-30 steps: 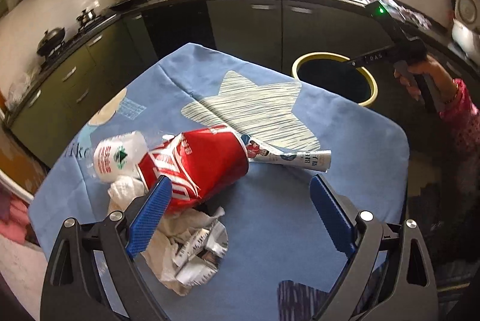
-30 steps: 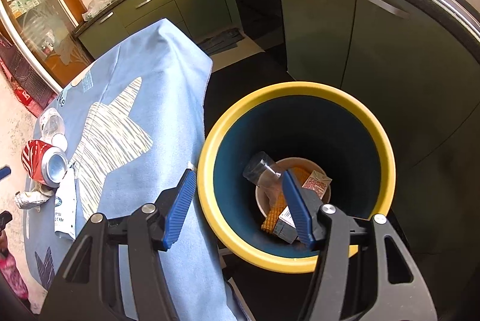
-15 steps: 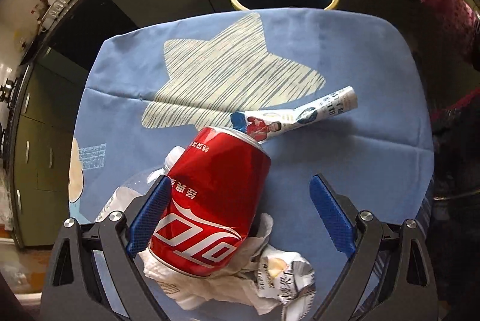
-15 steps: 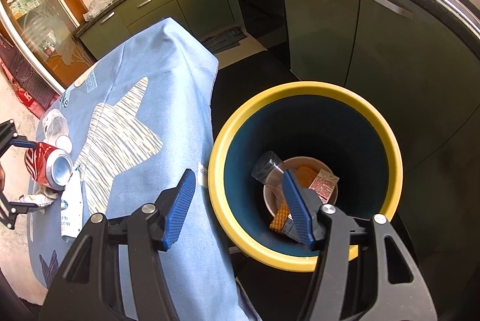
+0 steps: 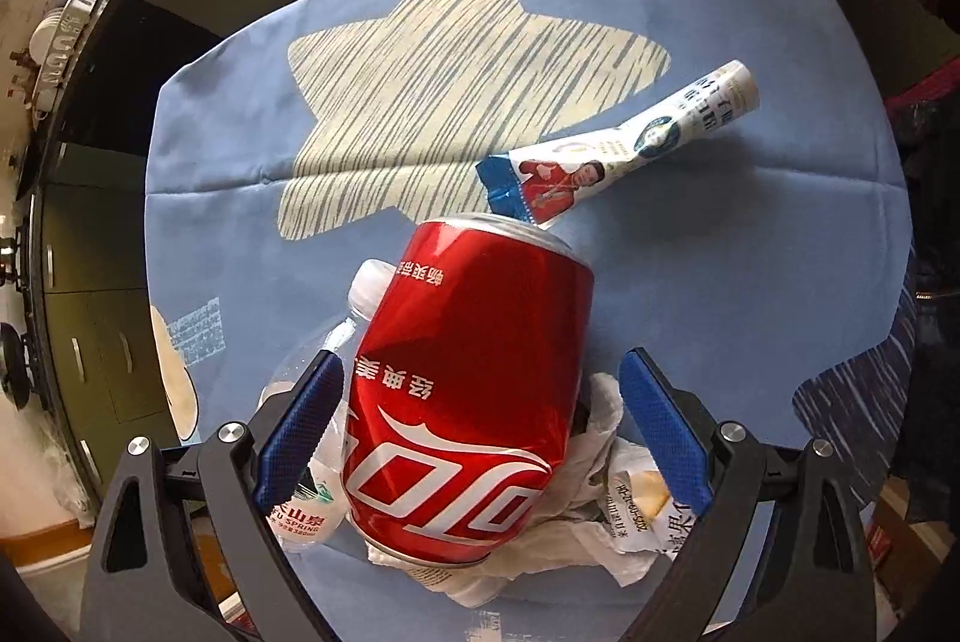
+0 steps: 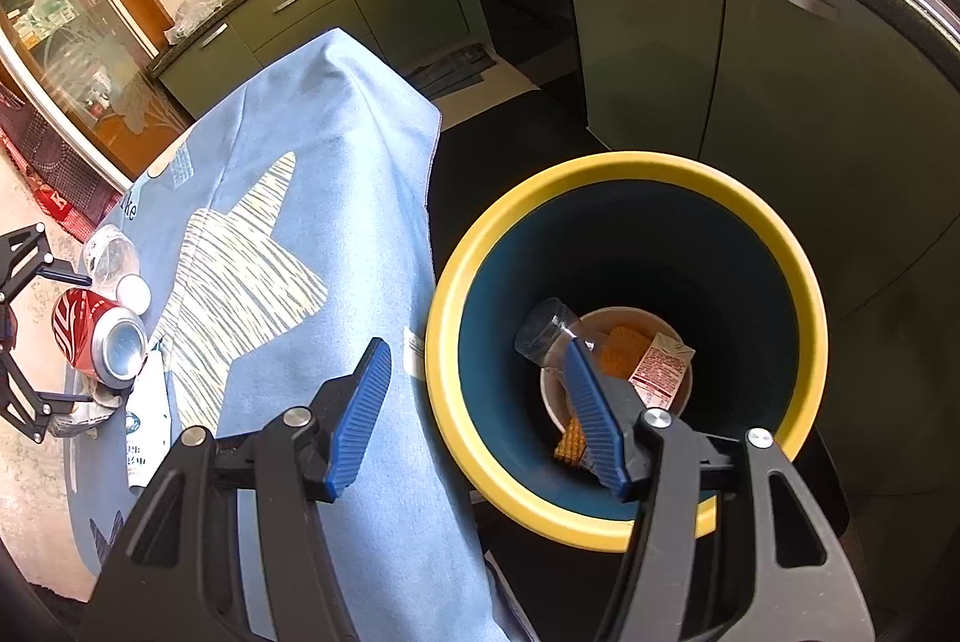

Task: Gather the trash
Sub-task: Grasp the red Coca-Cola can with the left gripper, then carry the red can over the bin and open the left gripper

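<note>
A red cola can [image 5: 474,402] lies on its side on the blue star-print tablecloth [image 5: 720,282]. My left gripper [image 5: 480,429] points steeply down over it, open, with a blue pad on each side of the can and a gap at the right pad. A clear plastic bottle with a white cap [image 5: 372,288] lies against the can's left side. Crumpled white paper [image 5: 606,486] sits under and right of the can. A printed wrapper [image 5: 630,150] lies beyond it. My right gripper [image 6: 474,351] hangs open and empty over the near rim of the yellow-rimmed bin [image 6: 798,282].
The bin holds a bowl [image 6: 672,336], a clear bottle [image 6: 546,330] and snack packets. It stands on the dark floor between the table and green cabinets [image 6: 660,12]. The same can [image 6: 90,336] and the left gripper's fingers [image 6: 60,276] show at the far left of the right wrist view.
My left gripper has rolled, tipped downward and dropped closer to the can, which now fills the space between its pads. The right gripper has stayed over the bin.
</note>
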A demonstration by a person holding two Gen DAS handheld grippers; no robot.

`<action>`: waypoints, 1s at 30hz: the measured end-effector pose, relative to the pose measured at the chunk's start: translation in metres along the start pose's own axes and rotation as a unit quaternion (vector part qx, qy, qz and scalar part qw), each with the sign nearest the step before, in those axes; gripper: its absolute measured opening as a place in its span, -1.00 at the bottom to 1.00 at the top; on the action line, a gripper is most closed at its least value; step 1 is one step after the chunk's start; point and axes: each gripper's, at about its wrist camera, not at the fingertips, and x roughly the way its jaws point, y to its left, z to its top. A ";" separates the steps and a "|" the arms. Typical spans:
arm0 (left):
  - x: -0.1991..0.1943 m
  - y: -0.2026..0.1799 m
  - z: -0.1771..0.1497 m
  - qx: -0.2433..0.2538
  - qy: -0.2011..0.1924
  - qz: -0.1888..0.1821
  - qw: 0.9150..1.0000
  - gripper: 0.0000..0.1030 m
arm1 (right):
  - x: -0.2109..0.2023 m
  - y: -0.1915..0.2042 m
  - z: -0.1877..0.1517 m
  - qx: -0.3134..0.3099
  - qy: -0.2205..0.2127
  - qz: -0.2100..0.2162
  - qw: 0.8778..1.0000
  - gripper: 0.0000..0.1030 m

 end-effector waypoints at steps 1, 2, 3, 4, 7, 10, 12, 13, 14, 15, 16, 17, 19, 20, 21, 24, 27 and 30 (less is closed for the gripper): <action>0.002 0.002 0.001 0.000 0.003 0.001 1.000 0.78 | 0.001 0.000 0.000 0.000 0.000 0.001 1.000 0.11; 0.004 0.006 0.001 -0.001 0.005 0.004 1.000 0.78 | 0.001 0.000 0.000 0.001 0.001 0.003 1.000 0.11; 0.006 0.010 0.002 -0.004 0.006 0.003 1.000 0.79 | 0.003 0.000 0.001 0.001 0.002 0.004 1.000 0.11; 0.008 0.012 0.003 -0.005 0.006 0.000 1.000 0.79 | 0.004 0.000 0.001 0.001 0.003 0.004 1.000 0.11; 0.018 0.015 0.005 0.002 0.018 -0.006 1.000 0.79 | 0.008 0.001 0.001 -0.001 0.010 0.006 1.000 0.11; 0.025 0.010 0.004 0.015 0.023 -0.017 0.999 0.79 | 0.011 -0.001 0.001 0.000 0.013 0.007 1.000 0.11; 0.028 0.009 0.004 0.011 0.023 -0.026 0.999 0.60 | 0.012 -0.002 0.001 0.003 0.013 0.007 1.000 0.11; 0.030 0.010 0.004 0.004 0.026 -0.031 0.999 0.54 | 0.013 -0.003 0.001 0.004 0.013 0.008 1.000 0.11; 0.033 0.012 0.003 -0.003 0.031 -0.035 0.999 0.45 | 0.013 -0.003 0.001 0.004 0.013 0.009 1.000 0.11; 0.034 0.013 0.001 -0.008 0.031 -0.034 0.999 0.44 | 0.013 -0.002 0.000 0.004 0.013 0.010 1.000 0.11; 0.033 0.014 0.001 -0.013 0.030 -0.035 0.999 0.44 | 0.013 -0.002 0.000 0.003 0.013 0.012 1.000 0.11; 0.033 0.014 0.000 -0.018 0.029 -0.035 0.999 0.43 | 0.013 -0.002 -0.001 0.003 0.012 0.013 1.000 0.11; 0.028 0.015 -0.001 -0.024 0.022 -0.035 0.999 0.43 | 0.012 -0.001 -0.001 0.002 0.011 0.014 1.000 0.11; 0.027 0.018 -0.002 -0.027 0.015 -0.030 0.999 0.43 | 0.011 -0.001 -0.002 0.002 0.010 0.015 1.000 0.11; 0.023 0.019 -0.003 -0.031 0.009 -0.028 0.999 0.43 | 0.010 -0.001 -0.003 0.002 0.008 0.016 1.000 0.11; 0.010 0.027 -0.004 -0.047 -0.009 -0.019 0.999 0.43 | 0.005 0.000 -0.005 0.002 0.004 0.018 1.000 0.11; -0.003 0.026 -0.004 -0.057 -0.018 -0.002 0.998 0.43 | -0.002 0.002 -0.008 0.000 -0.002 0.022 1.000 0.11; -0.016 0.021 0.002 -0.082 -0.028 0.014 0.996 0.43 | -0.008 0.003 -0.012 -0.001 -0.006 0.025 1.000 0.11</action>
